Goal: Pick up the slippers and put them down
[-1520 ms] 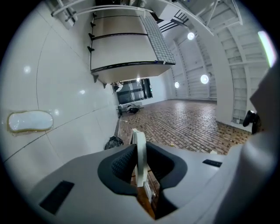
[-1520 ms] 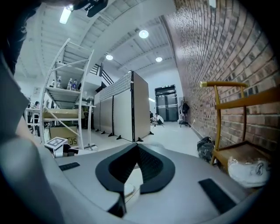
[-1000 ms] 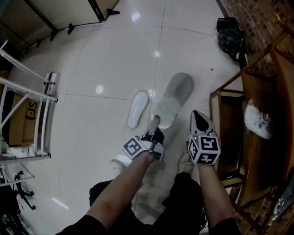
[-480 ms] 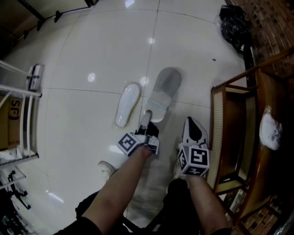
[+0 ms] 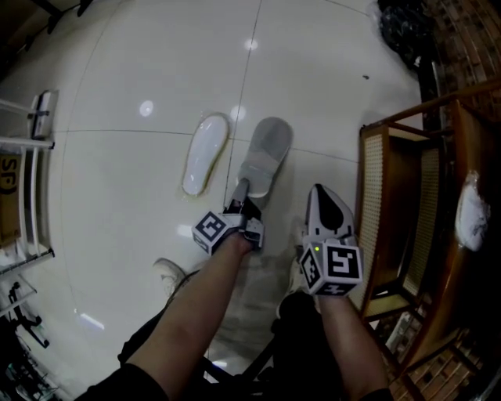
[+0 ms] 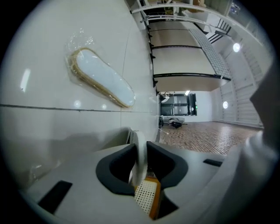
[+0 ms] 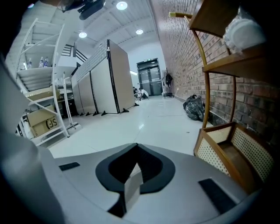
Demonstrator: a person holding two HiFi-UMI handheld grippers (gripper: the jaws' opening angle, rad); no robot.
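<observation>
Head view: left gripper (image 5: 241, 189), jaws just opening, holds grey slipper (image 5: 266, 153) by rim; right gripper (image 5: 321, 196) seemingly closed.

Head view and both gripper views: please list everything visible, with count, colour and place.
grey slipper: one, grey, on the floor ahead, heel edge in the left gripper
white slipper: one, white, plastic-wrapped, on the floor left of the grey one, apart from it
wooden shelf unit: one, brown with cane panels, right, by the brick wall
white bundle: one, white, on the shelf unit
black bag: one, black, on the floor at top right
metal rack: one, white, left edge
cardboard box: one, brown, in the rack
shoes: two, pale, on the person's feet
left gripper: jaws just opened slightly, slipper edge between them
right gripper: jaws together, empty
</observation>
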